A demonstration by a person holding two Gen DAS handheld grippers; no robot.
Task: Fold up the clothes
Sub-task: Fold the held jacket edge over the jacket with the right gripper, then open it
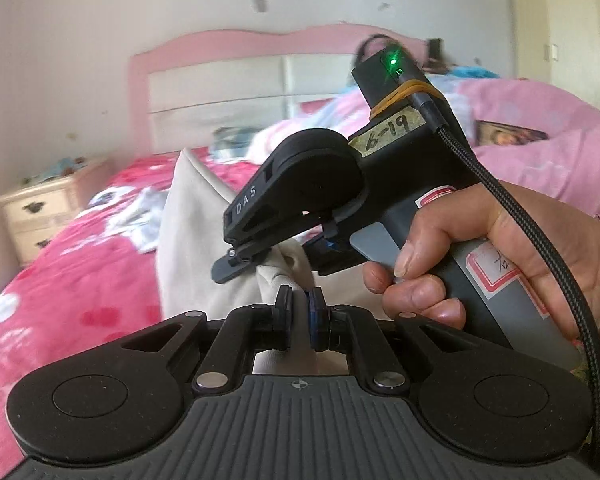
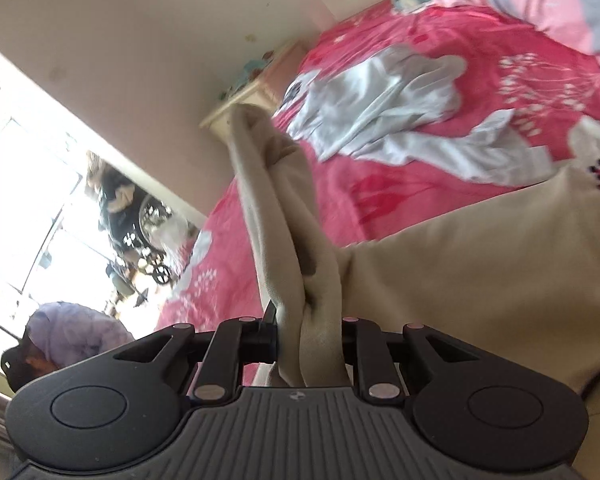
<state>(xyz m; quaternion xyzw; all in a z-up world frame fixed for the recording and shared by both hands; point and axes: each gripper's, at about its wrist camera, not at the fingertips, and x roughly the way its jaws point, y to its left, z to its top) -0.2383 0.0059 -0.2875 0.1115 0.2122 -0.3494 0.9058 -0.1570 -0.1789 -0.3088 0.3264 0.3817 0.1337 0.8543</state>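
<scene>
Mid-fold: both the left gripper (image 1: pixel 300 312) and right gripper (image 2: pixel 306 334) are clamped on the beige garment (image 2: pixel 480 264), lifted above the bed (image 2: pixel 400 196), centre frame. Next I'd lay it flat.

The right gripper (image 1: pixel 256 256) crowds just ahead of the left gripper (image 1: pixel 300 312); bedspread (image 1: pixel 80 280) leftward lies open.
</scene>
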